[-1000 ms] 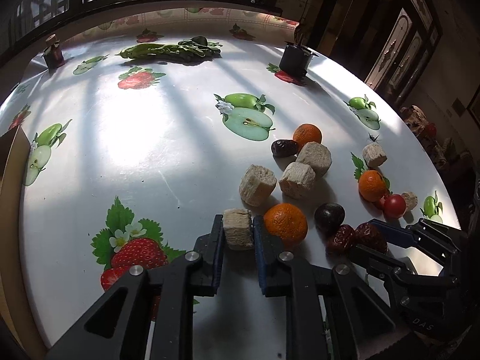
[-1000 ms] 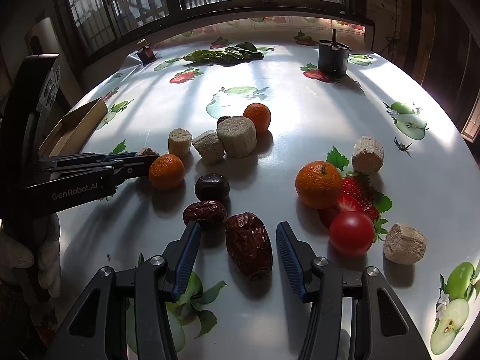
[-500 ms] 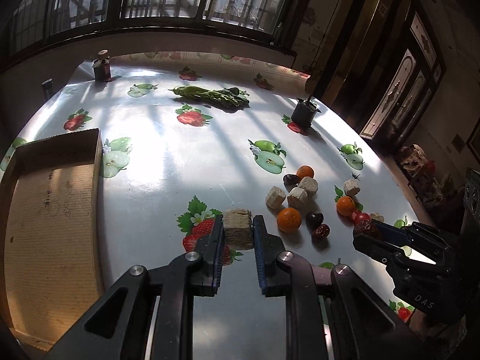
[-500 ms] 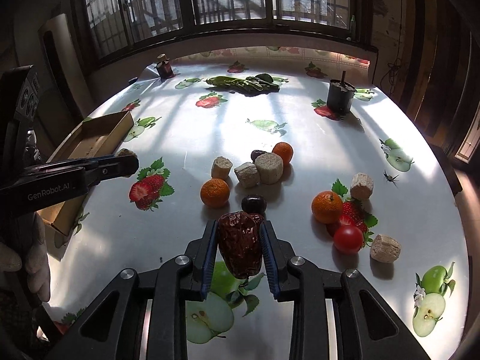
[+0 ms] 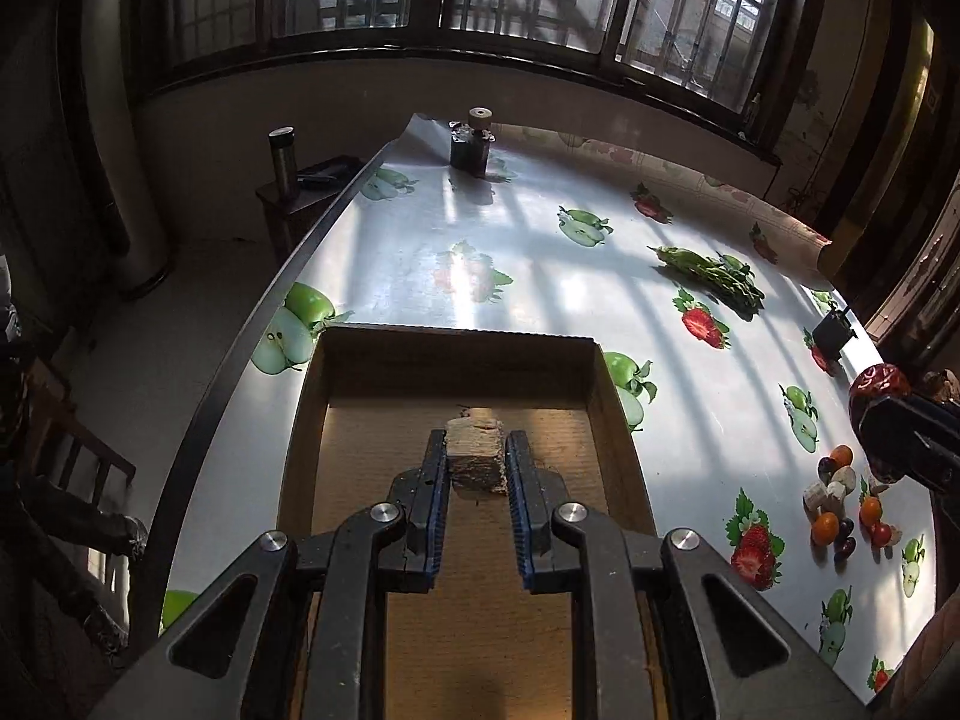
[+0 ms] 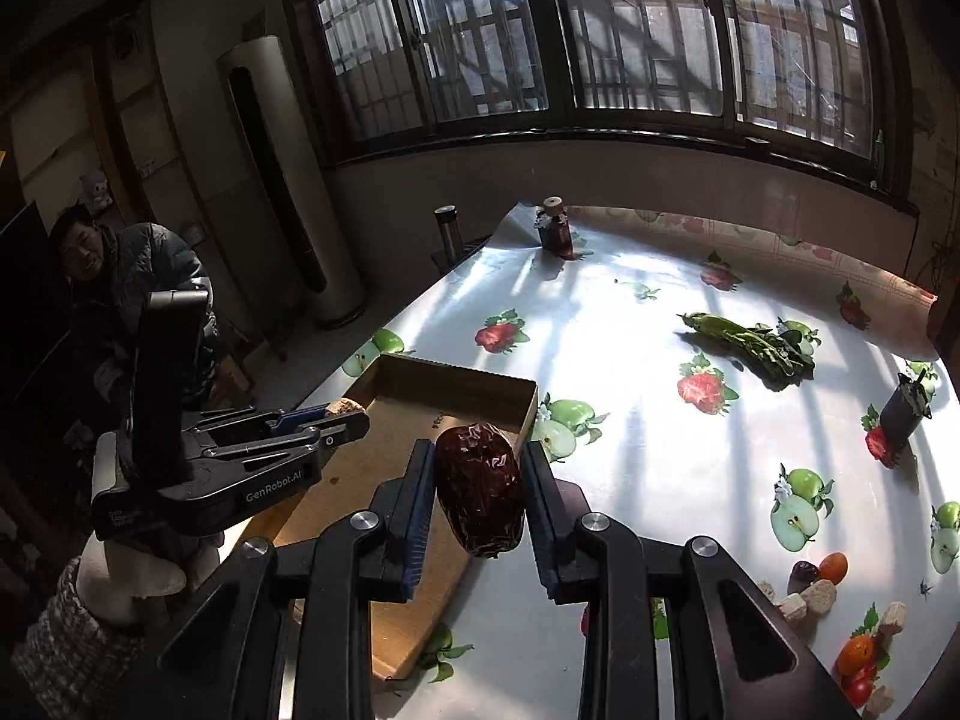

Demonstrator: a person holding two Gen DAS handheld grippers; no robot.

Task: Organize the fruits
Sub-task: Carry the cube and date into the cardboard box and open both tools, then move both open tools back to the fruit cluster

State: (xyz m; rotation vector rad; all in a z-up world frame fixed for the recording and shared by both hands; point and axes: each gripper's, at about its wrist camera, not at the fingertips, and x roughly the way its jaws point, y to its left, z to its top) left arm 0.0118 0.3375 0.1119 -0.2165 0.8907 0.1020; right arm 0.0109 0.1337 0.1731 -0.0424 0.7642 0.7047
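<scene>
My left gripper (image 5: 477, 462) is shut on a tan cut chunk (image 5: 475, 451) and holds it over the shallow cardboard tray (image 5: 456, 354). It also shows in the right wrist view (image 6: 342, 414) above the tray (image 6: 480, 373). My right gripper (image 6: 477, 492) is shut on a big dark red date (image 6: 480, 495), held above the tray's right side. The date shows in the left wrist view (image 5: 879, 381). The remaining fruits (image 5: 843, 513) lie in a cluster at the table's right: oranges, tan chunks, dark dates, a tomato.
A leafy green bundle (image 6: 750, 345) lies mid-table. A small dark pot (image 6: 903, 411) stands at the right, a brown bottle (image 6: 555, 228) at the far corner. The table's left edge (image 5: 240, 360) runs beside the tray. A person (image 6: 114, 276) sits at left.
Both grippers swung left, away from the fruit cluster, carrying the chunk and the date. The left one now hangs over the tray, the right one over its right side.
</scene>
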